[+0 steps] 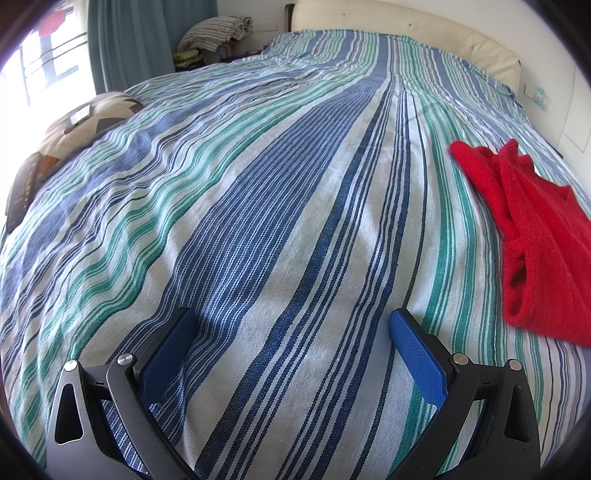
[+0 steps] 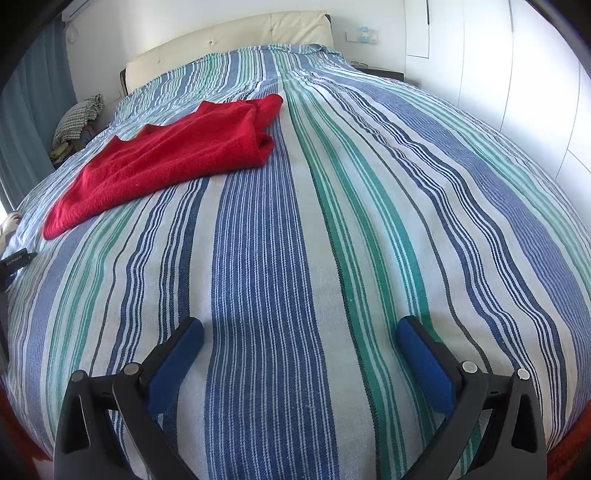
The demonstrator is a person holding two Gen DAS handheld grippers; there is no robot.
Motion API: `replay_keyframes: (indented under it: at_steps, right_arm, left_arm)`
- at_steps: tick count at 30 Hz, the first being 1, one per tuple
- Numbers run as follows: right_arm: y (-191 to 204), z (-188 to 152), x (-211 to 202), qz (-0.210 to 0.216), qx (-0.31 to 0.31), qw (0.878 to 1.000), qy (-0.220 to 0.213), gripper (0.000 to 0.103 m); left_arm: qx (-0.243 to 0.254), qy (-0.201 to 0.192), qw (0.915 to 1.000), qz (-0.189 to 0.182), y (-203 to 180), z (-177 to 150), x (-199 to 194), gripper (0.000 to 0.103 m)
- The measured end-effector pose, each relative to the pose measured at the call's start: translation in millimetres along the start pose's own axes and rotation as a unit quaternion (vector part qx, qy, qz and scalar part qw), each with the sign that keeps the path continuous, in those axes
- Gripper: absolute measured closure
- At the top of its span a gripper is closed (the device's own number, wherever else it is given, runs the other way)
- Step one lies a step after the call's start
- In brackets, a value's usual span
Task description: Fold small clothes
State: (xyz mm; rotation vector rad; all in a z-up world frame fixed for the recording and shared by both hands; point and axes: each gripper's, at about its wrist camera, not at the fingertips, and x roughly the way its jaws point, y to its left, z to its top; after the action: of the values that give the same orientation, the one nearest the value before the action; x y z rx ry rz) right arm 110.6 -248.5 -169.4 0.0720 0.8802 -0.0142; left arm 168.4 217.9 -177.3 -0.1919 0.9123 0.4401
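Note:
A small red knitted garment (image 1: 535, 236) lies folded on the striped bedspread (image 1: 258, 184). In the left wrist view it is at the right edge. It also shows in the right wrist view (image 2: 166, 158) at the upper left. My left gripper (image 1: 291, 325) is open and empty, low over the bedspread, to the left of the garment and apart from it. My right gripper (image 2: 301, 332) is open and empty, low over the bedspread (image 2: 332, 221), to the right of and nearer than the garment.
A cream headboard (image 2: 229, 37) stands at the far end of the bed. A patterned cushion with a phone on it (image 1: 81, 118) lies at the bed's left side. Curtains (image 1: 125, 40) and a bundle of checked cloth (image 1: 214, 33) are at the far left. White wardrobe doors (image 2: 517, 92) stand on the right.

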Motion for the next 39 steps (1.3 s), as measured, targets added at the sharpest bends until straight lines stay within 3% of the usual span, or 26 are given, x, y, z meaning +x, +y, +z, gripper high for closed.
replay_keyframes:
  at_steps: [12,15,16,17,19,21,23,26,30,33,34,35,36,37,39]
  right_arm:
    - [-2,-1,0,0.006,-0.001,1.0,-0.004,0.0]
    - [-2,10,-8,0.015,-0.01,1.0,0.023,0.0]
    - [-4,15,-14,0.025,-0.003,0.999,0.02,0.001]
    - [-10,23,-23,0.049,0.013,0.999,0.001,0.0]
    - [-20,47,-32,0.092,0.035,0.995,-0.036,0.0]
    - [-25,87,-24,0.113,0.029,0.992,-0.042,0.0]
    - [-27,134,-7,0.147,0.029,0.988,-0.039,0.0]
    - [-26,194,32,0.211,0.054,0.976,-0.01,0.002]
    - [-19,224,87,0.242,0.104,0.964,0.025,0.021]
    - [-6,213,136,0.257,0.136,0.953,0.08,0.03]
    - [-2,207,150,0.256,0.138,0.952,0.098,0.039]
    - [3,203,157,0.247,0.134,0.954,0.103,0.066]
    - [5,201,156,0.236,0.131,0.958,0.093,0.084]
    - [6,200,153,0.234,0.133,0.959,0.087,0.094]
    - [12,207,140,0.221,0.12,0.965,0.08,0.094]
  left_arm:
    - [-0.008,0.007,0.9999,-0.011,2,2,1,0.0]
    - [0.008,0.049,0.9983,-0.031,1,4,-9,0.001]
    - [0.004,0.066,0.9963,-0.055,1,2,-21,0.002]
    - [-0.001,0.07,0.9931,-0.094,-2,-2,-38,0.002]
    - [0.008,0.038,0.9862,-0.161,-17,-9,-78,0.002]
    - [0.052,-0.017,0.9841,-0.169,-42,-14,-112,0.001]
    - [0.096,-0.045,0.9812,-0.161,-68,-18,-124,0.001]
    - [0.15,-0.017,0.9781,-0.143,-94,-28,-101,0.001]
    - [0.173,0.033,0.9766,-0.123,-89,-58,-65,0.001]
    - [0.144,0.027,0.9789,-0.142,-76,-68,-66,0.001]
    - [0.147,0.031,0.9783,-0.143,-77,-67,-65,0.001]
    - [0.15,0.032,0.9776,-0.144,-78,-66,-65,0.001]
    - [0.149,0.033,0.9772,-0.148,-77,-66,-65,0.001]
    - [0.147,0.037,0.9773,-0.148,-76,-67,-66,0.001]
    - [0.152,0.062,0.9772,-0.135,-75,-62,-70,0.002]
